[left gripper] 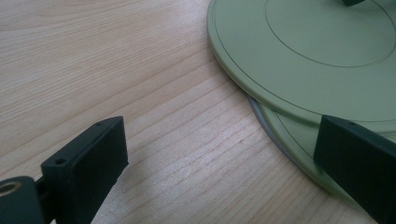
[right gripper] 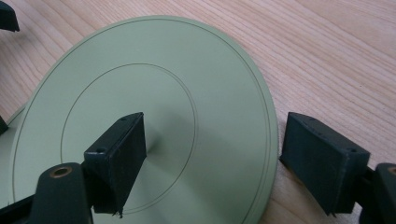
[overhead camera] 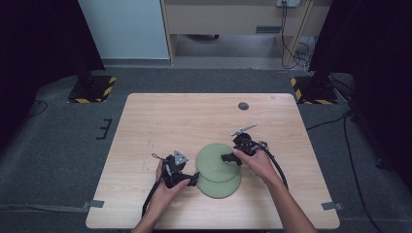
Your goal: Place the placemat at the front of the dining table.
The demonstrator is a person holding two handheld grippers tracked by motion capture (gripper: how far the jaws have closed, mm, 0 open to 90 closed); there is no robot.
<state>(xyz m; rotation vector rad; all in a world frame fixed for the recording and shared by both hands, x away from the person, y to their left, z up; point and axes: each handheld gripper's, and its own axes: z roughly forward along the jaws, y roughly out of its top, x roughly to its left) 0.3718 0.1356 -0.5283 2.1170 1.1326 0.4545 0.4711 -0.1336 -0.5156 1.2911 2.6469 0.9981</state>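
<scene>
- On the wooden table (overhead camera: 160, 116), two green plates (overhead camera: 217, 165) overlap.
- Your left gripper (overhead camera: 187, 180) gapes beside the lower plate (left gripper: 299, 140).
- Your right gripper (right gripper: 212, 154) straddles the upper plate's (right gripper: 140, 116) rim, unclenched.

Both forearms come in from the near edge of the table and angle toward each other. The left hand (overhead camera: 167, 187) wraps the black left gripper (overhead camera: 193, 179), which carries a grey three-cornered plate on top and points to the right, level with the tabletop; its jaws stand wide apart with nothing pressed between them. The right hand (overhead camera: 257, 162) holds the black right gripper (overhead camera: 229, 160), pointing left and tilted down, jaws spread wide and gripping nothing. A black cable trails back from each gripper along its forearm.
</scene>
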